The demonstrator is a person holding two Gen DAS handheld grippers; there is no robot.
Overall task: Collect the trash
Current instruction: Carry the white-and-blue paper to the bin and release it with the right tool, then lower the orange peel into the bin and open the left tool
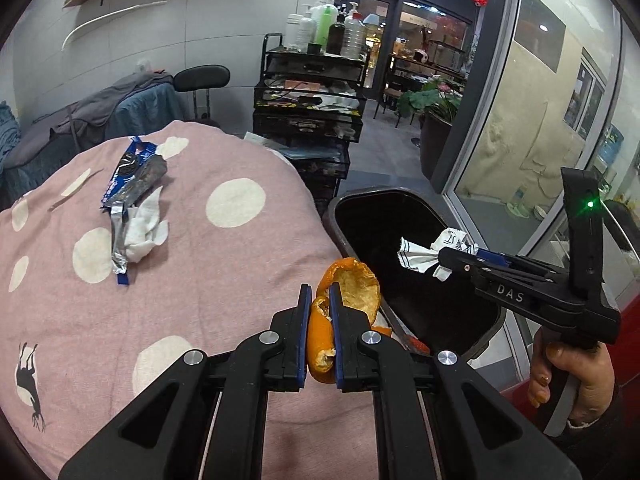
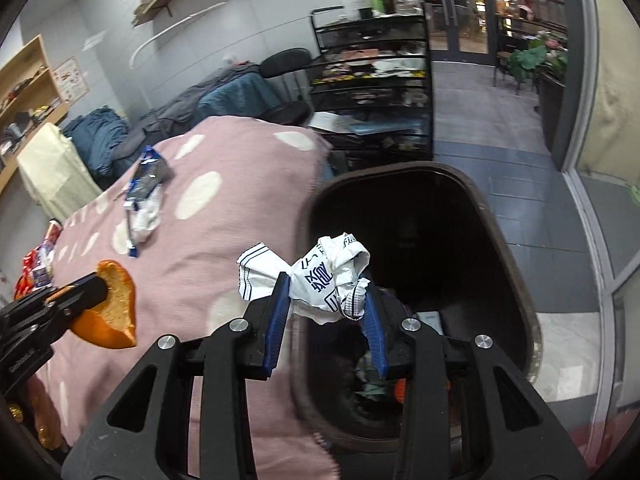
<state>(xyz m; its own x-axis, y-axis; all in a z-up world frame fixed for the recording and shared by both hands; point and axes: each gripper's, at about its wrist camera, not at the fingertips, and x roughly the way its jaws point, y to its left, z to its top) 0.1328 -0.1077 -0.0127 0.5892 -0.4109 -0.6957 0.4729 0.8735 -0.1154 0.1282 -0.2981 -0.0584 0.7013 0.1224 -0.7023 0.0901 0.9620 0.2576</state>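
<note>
My left gripper (image 1: 320, 292) is shut on an orange peel (image 1: 352, 288), held above the pink spotted blanket's (image 1: 200, 300) right edge, beside the dark trash bin (image 1: 352, 200). It also shows in the right wrist view (image 2: 100, 288) with the peel (image 2: 116, 308). My right gripper (image 2: 324, 284) is shut on a crumpled white printed paper (image 2: 320, 272), held over the bin's (image 2: 500, 220) open mouth. The same gripper (image 1: 444, 258) and paper (image 1: 420, 254) show in the left wrist view. A blue cookie wrapper (image 1: 132, 176) and a white tissue (image 1: 144, 232) lie on the blanket.
A black wire cart (image 1: 312, 92) with bottles on top stands behind the bin. A chair (image 1: 202, 78) draped with clothes stands at the back left. A glass wall (image 1: 560, 120) runs along the right. Trash lies inside the bin (image 2: 376, 384). Snack packets (image 2: 36, 268) lie at the blanket's left edge.
</note>
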